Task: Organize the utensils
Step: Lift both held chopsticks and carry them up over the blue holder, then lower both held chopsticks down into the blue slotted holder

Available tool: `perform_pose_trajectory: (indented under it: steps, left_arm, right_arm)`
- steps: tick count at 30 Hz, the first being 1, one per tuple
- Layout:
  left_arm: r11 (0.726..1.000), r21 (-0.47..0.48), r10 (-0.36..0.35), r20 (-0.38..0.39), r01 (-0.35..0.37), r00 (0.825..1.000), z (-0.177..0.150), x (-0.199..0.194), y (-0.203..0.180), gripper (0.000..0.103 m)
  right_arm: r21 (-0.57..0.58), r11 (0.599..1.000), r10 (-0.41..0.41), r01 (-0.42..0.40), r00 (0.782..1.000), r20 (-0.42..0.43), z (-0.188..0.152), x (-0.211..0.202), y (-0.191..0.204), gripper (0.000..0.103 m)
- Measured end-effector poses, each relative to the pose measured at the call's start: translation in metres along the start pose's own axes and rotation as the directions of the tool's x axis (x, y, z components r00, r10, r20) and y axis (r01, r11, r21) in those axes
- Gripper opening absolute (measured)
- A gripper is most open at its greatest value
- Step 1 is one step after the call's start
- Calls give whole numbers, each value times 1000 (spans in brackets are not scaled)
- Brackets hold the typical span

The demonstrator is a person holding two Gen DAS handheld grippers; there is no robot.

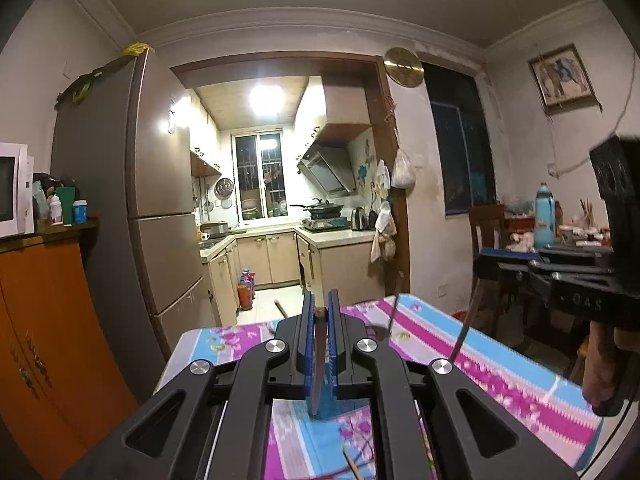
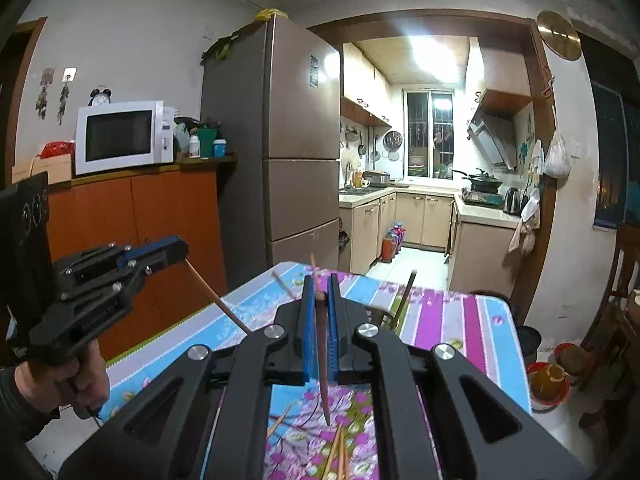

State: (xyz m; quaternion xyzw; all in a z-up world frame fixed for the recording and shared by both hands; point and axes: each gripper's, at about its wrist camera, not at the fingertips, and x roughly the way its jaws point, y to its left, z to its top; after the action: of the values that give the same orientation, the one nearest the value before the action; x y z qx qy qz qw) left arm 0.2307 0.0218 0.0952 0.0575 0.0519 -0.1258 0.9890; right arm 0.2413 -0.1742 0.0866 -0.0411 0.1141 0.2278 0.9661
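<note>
My left gripper [image 1: 320, 308] is shut on a brown wooden chopstick [image 1: 319, 360] that hangs down between its blue pads above the flowered tablecloth [image 1: 500, 364]. It also shows at the left of the right wrist view [image 2: 176, 250], its chopstick [image 2: 218, 300] slanting down toward the table. My right gripper [image 2: 320, 290] is shut on a dark brown chopstick [image 2: 323, 364] pointing down. It shows at the right of the left wrist view [image 1: 486, 258], its chopstick [image 1: 466, 322] angled down. Several loose chopsticks [image 2: 336, 452] lie on the cloth below the right gripper.
A dark holder [image 2: 384, 316] with a chopstick [image 2: 405, 298] standing in it sits mid-table. An orange cabinet [image 2: 136, 232] with a microwave [image 2: 120, 136] and a fridge [image 2: 296, 152] stand beyond the table's left. Wooden chairs [image 1: 486, 232] and a cluttered table are to the right.
</note>
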Motion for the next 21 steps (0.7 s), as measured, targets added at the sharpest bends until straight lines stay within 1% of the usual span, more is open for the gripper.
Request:
perform_pose_trajectory:
  steps: [6, 11, 16, 21]
  left_arm:
    - [999, -33, 4, 5, -4, 1000, 49, 24, 13, 7]
    - [999, -36, 3, 6, -3, 1000, 82, 40, 13, 7]
    - [1000, -21, 0, 0, 0, 1000, 103, 50, 8, 7]
    - [1000, -7, -1, -31, 1, 1000, 117, 68, 2, 7]
  right_arm:
    - [-6, 1000, -6, 6, 1000, 1, 40, 15, -14, 5]
    - [-13, 1000, -18, 18, 1000, 12, 72, 28, -25, 5]
    - [-22, 999, -34, 35, 999, 39, 96, 36, -35, 5]
    - [-7, 999, -39, 40, 998, 45, 114, 53, -50, 5]
